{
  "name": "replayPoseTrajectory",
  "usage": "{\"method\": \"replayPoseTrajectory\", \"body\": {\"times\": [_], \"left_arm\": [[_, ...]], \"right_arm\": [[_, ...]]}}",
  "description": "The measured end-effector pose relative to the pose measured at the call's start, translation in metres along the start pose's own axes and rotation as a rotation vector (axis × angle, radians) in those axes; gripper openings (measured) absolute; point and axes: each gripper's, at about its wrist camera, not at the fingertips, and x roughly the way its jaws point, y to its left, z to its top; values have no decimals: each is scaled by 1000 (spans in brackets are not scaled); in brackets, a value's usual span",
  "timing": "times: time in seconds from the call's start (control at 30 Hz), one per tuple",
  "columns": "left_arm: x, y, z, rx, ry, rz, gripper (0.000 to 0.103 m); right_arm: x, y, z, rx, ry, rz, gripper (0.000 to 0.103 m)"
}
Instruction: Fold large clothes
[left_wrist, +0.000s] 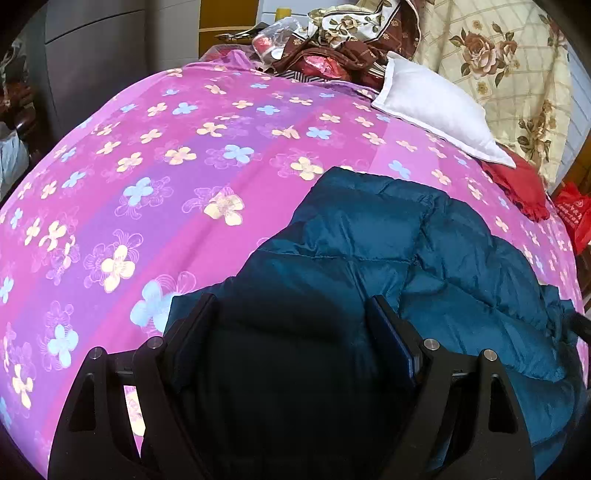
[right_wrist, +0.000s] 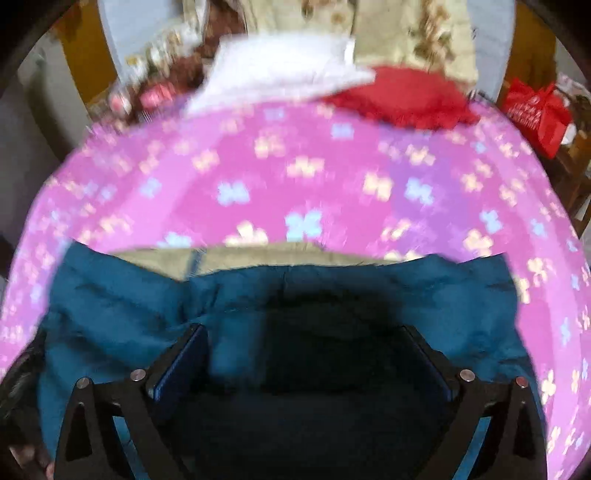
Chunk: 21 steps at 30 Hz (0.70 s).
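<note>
Left gripper (left_wrist: 291, 314) fingers spread wide over teal quilted puffer jacket (left_wrist: 406, 251); right gripper (right_wrist: 306, 339) fingers likewise apart above its collar edge. Jacket lies on pink floral bedsheet (left_wrist: 166, 155), w/ bare sheet left & beyond; white pillow (left_wrist: 436, 110) farther back.

Both wrist views look closely down across the jacket (left_wrist: 388, 240) toward the shared white pillow (right_wrist: 280, 70).

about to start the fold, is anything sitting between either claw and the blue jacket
Nothing visible. The left claw and the right claw are both open directly over the teal puffer jacket. The white pillow and red cloth lie farther up the floral bedspread.
</note>
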Motion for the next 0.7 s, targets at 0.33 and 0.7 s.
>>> {"method": "replayPoseTrajectory", "body": {"times": [0.33,0.7], "left_arm": [[-69,-42,-18,139,-215,-64,92],[-27,-35,-20,169,-70,136,97]], "right_arm": [[-68,-42,-90,51,-147,84,102],[-31,-44,-103,26,-74,47,103]]}}
